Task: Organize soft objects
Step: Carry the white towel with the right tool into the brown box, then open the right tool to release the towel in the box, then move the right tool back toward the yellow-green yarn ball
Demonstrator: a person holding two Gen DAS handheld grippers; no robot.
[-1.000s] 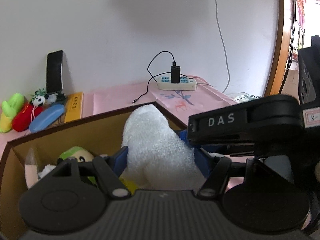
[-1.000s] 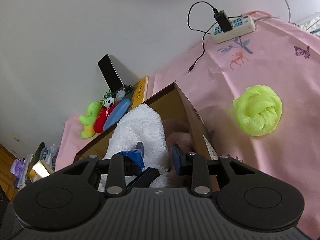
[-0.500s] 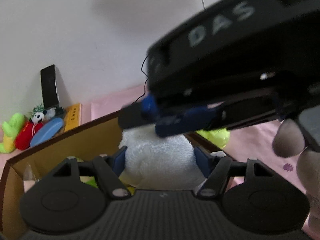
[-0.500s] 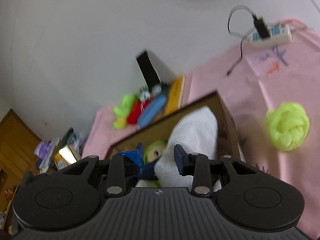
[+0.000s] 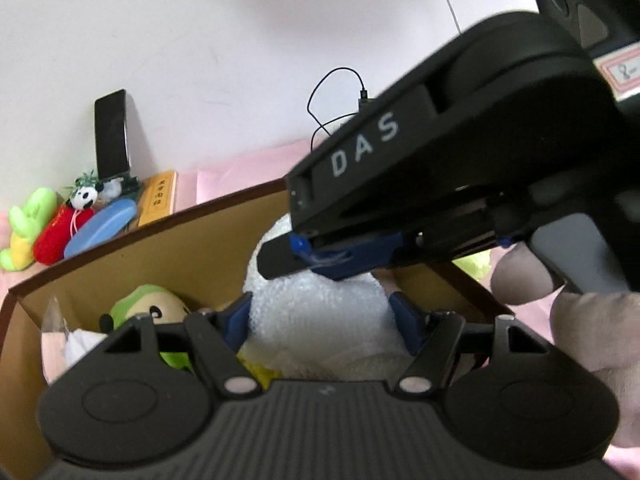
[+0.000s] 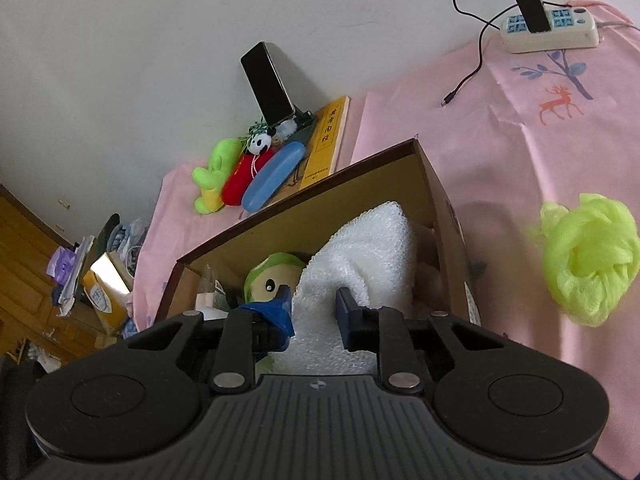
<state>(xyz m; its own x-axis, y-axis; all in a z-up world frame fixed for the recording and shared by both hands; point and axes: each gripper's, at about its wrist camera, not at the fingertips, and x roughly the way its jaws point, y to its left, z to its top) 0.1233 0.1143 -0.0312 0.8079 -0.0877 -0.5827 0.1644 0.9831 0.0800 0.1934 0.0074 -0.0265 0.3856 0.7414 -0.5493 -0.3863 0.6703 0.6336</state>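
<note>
Over the cardboard box on the pink desk, left claw spread wide around the white foam wrap standing inside. Right claw tilted above it, released, parted, gripping nothing. Green mesh puff beside box.

right gripper hiding power strip, green toy half-hidden

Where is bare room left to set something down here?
Bare pink cloth lies between the cardboard box, power strip and green mesh pouf. The box is crowded with the white towel and green plush.
</note>
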